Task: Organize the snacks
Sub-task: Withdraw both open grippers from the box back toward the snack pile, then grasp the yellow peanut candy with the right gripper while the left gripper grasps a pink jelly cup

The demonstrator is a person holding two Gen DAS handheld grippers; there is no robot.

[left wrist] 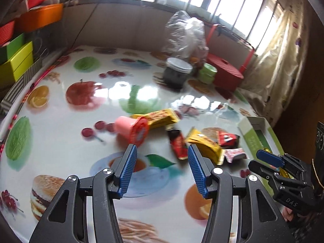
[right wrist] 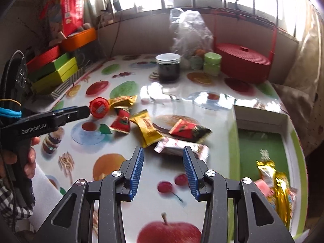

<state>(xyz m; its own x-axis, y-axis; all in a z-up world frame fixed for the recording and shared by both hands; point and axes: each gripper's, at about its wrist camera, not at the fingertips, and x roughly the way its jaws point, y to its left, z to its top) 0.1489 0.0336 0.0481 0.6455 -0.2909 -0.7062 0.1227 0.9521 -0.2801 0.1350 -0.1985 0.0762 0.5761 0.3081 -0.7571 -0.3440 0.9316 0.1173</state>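
Both grippers hover empty over the snack pile.
Left gripper (left wrist: 162, 158) and right gripper (right wrist: 163, 159) stand open; wrapped snacks (right wrist: 148, 130) lie scattered on the fruit-print table (right wrist: 158, 208), others inside the green box (right wrist: 261, 141).

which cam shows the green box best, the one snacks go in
The right wrist view: the green box shows its open inside, white far wall and the gold-wrapped snacks already in it. The left wrist view catches only its far corner and a strip of green rim; the right gripper hides the rest.
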